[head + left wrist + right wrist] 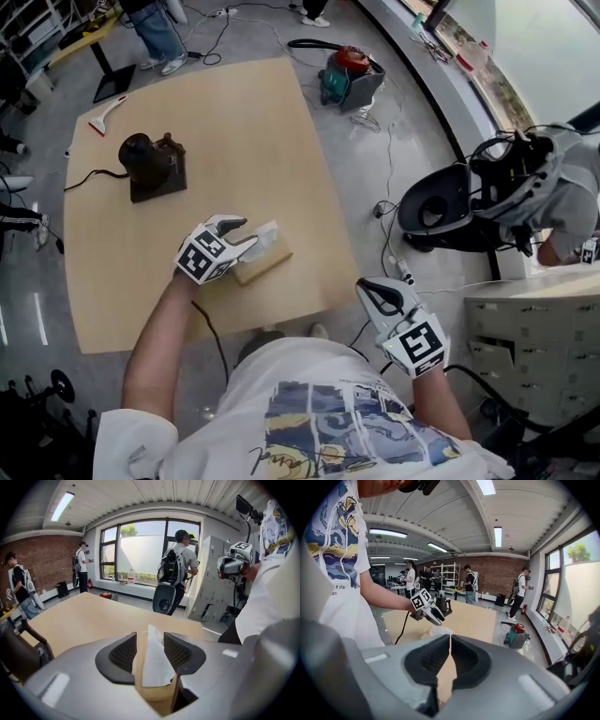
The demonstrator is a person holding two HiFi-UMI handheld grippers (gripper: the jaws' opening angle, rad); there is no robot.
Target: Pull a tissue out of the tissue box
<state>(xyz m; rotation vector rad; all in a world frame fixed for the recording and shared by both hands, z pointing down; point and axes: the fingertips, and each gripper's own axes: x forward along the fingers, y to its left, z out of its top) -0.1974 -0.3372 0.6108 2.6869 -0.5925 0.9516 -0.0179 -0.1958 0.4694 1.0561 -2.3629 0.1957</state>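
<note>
Near the front edge of the table (234, 122) sits the box (271, 263), its tissue (153, 660) upright between the spread jaws of the left gripper (247, 232). It is probably light, soft and easily torn, so pinch it low. The right gripper (450, 645) is closed and empty.

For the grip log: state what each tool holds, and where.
Nothing is held. The left tool stands open around the white tissue rising from the wooden tissue box; the right tool is shut, empty.

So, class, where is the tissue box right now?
In the head view the tissue box sits on the table near its front edge, at the tips of the left tool.
</note>
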